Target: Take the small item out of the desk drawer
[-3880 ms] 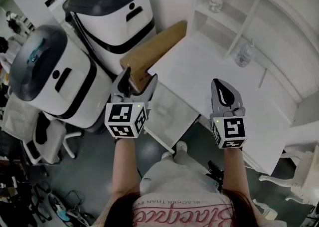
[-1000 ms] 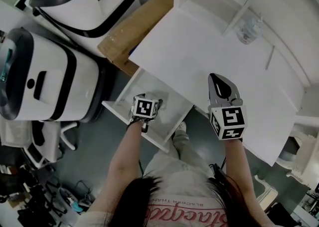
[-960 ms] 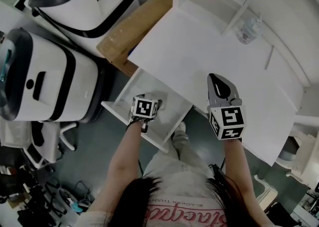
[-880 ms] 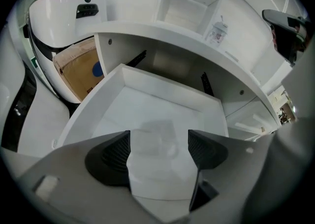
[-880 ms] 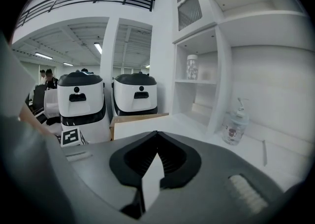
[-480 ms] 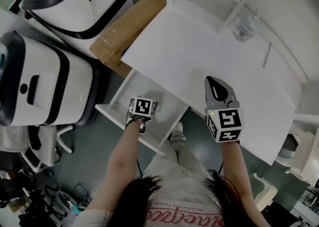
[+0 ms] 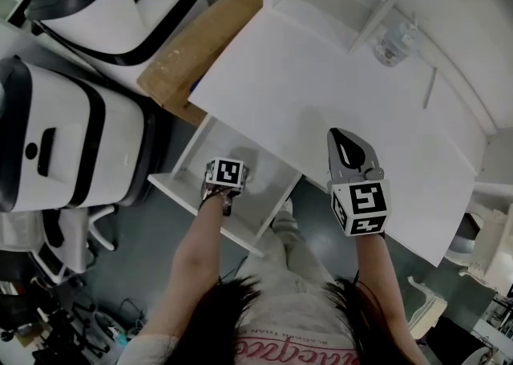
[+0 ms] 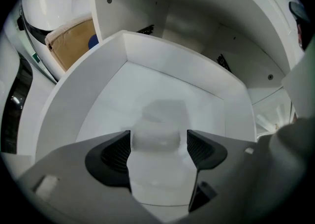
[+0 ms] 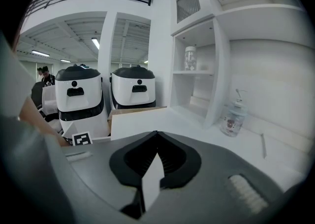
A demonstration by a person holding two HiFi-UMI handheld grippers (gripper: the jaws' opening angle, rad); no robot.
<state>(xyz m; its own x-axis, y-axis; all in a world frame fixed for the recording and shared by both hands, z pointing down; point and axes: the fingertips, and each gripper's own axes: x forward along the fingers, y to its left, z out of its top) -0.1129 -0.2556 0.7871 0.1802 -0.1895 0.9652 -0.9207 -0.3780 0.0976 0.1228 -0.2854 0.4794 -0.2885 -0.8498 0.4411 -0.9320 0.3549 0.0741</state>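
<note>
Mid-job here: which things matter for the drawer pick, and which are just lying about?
Job: desk drawer, small white bottle in it, left gripper straddling it.
Lying about: pump bottle, cardboard box, white robots, shelf jar, idle right gripper.

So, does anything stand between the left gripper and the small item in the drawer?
Nothing visible does. The small item already lies between the jaws of the left gripper, which are apart, on the floor of the open drawer.

Drawer (image 7: pixel 200 209) near half open from above; bench top (image 7: pixel 321 83) roofs far half; side walls (image 8: pixel 74 100) flank left tool (image 8: pixel 158 134).
</note>
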